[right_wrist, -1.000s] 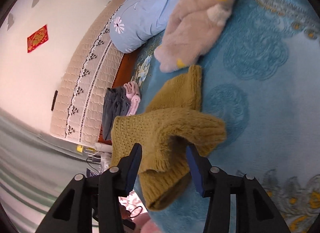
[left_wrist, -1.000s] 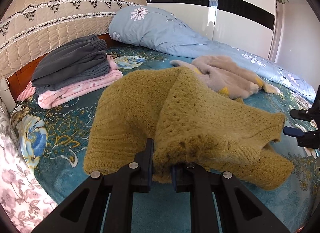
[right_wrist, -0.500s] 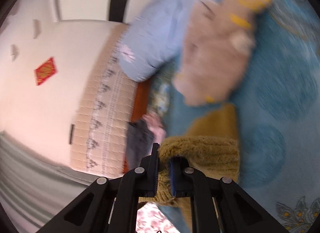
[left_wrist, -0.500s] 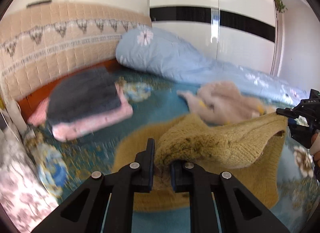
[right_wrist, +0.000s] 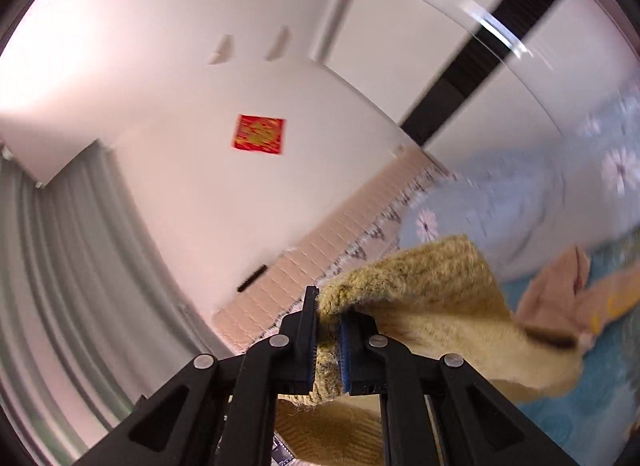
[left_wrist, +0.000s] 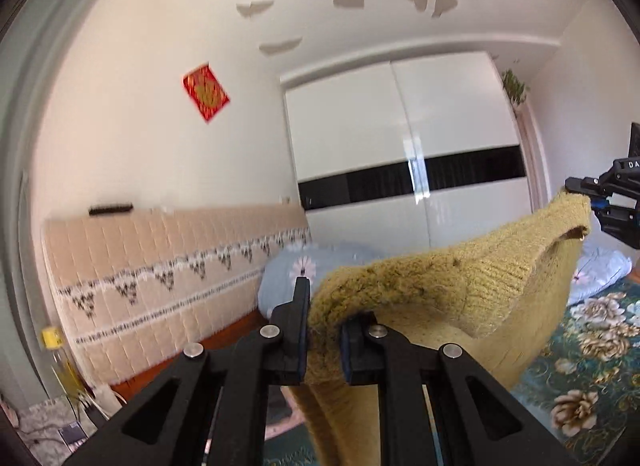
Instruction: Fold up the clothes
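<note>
Lifting step: left tongs (left_wrist: 323,340) and right tongs (right_wrist: 328,348) clamped on mustard sweater (left_wrist: 460,286), lower-centre frame. Next: spreading flat on bed (left_wrist: 592,366).

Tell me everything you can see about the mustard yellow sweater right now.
The mustard yellow sweater is a chunky, fuzzy knit with a ribbed edge. It hangs lifted in the air, stretched between two grips: the left gripper pinches one bunched edge, the right gripper another. The rest droops below, above the floral bedspread.
</note>
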Action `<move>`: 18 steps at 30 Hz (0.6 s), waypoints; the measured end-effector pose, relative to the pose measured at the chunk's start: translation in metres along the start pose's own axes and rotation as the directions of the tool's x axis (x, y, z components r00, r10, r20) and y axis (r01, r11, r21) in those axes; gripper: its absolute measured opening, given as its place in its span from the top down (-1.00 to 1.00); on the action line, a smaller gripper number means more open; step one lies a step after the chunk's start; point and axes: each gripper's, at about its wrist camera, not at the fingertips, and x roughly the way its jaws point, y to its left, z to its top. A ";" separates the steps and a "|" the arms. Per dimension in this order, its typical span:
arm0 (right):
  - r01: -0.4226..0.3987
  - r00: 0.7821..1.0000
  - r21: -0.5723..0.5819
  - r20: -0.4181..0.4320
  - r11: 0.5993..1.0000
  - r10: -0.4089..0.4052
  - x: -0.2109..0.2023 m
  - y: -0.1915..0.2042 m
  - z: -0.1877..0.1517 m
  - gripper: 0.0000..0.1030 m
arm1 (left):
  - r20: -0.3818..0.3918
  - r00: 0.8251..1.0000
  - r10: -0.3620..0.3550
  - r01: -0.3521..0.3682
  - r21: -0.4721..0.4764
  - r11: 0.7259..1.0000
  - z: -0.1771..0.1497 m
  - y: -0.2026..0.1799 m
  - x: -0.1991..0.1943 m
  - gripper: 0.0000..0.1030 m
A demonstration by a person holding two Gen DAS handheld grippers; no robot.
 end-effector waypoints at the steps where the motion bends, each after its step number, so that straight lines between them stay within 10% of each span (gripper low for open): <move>1: -0.009 1.000 -0.035 0.017 0.999 0.010 -0.011 0.018 0.006 0.81 | 0.025 1.000 -0.002 0.002 0.010 1.000 0.010 -0.002 -0.008 0.75; 8: 0.060 0.998 -0.115 0.030 0.992 -0.057 -0.038 0.058 0.034 0.81 | 0.057 0.998 0.001 -0.006 0.081 0.997 0.054 -0.019 -0.008 0.75; 18: 0.268 0.955 0.085 -0.153 0.960 -0.253 0.055 -0.107 0.033 0.81 | -0.227 0.974 -0.025 0.056 0.131 0.990 -0.014 -0.055 0.155 0.75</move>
